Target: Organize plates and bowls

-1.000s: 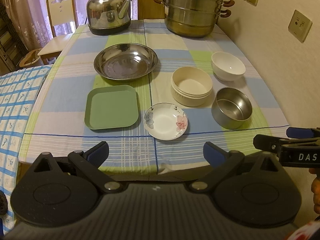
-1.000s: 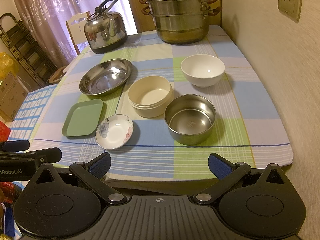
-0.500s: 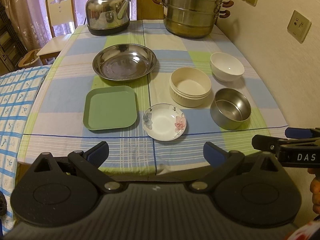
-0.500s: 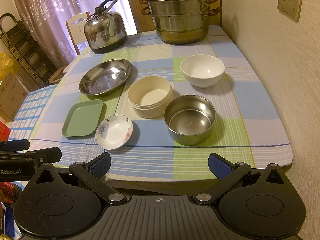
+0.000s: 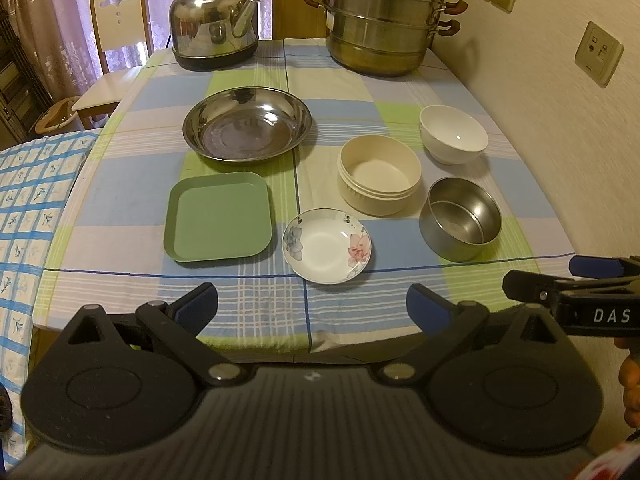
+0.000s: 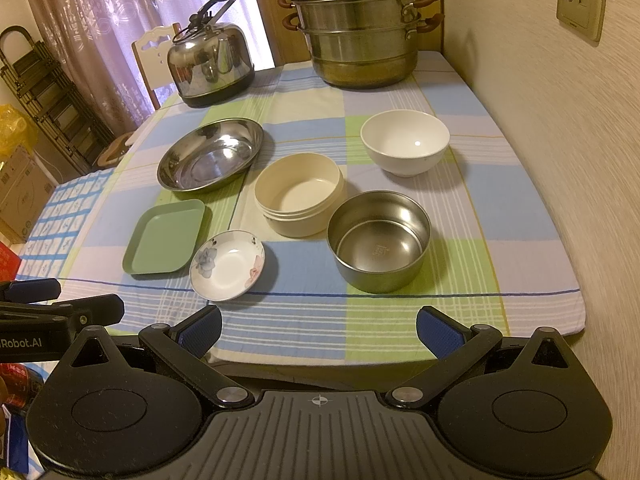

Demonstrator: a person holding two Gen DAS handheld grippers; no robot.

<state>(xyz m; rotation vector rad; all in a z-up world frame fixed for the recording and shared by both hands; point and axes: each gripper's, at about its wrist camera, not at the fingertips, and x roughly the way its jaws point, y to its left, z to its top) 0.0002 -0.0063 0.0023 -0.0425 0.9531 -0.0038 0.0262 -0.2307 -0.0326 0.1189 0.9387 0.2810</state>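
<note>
Six dishes sit apart on the checked tablecloth (image 5: 120, 200). On the left are a steel plate (image 5: 247, 125), a green square plate (image 5: 219, 216) and a small flowered dish (image 5: 327, 245). On the right are a cream bowl (image 5: 379, 179), a white bowl (image 5: 453, 133) and a steel bowl (image 5: 460, 224). My left gripper (image 5: 312, 306) hangs open at the table's near edge, just short of the flowered dish. My right gripper (image 6: 319, 332) is open too, before the steel bowl (image 6: 379, 240) and flowered dish (image 6: 227, 264). Both hold nothing.
A steel kettle (image 5: 216, 20) and a stacked steamer pot (image 5: 382, 20) stand at the far end. The wall (image 6: 560, 160) runs close along the right side. A chair (image 5: 116, 60) stands at the far left, and a blue-patterned cloth (image 5: 24, 200) covers the surface to the left.
The left wrist view has shifted very slightly to the right; the dishes have not moved and both grippers stay open.
</note>
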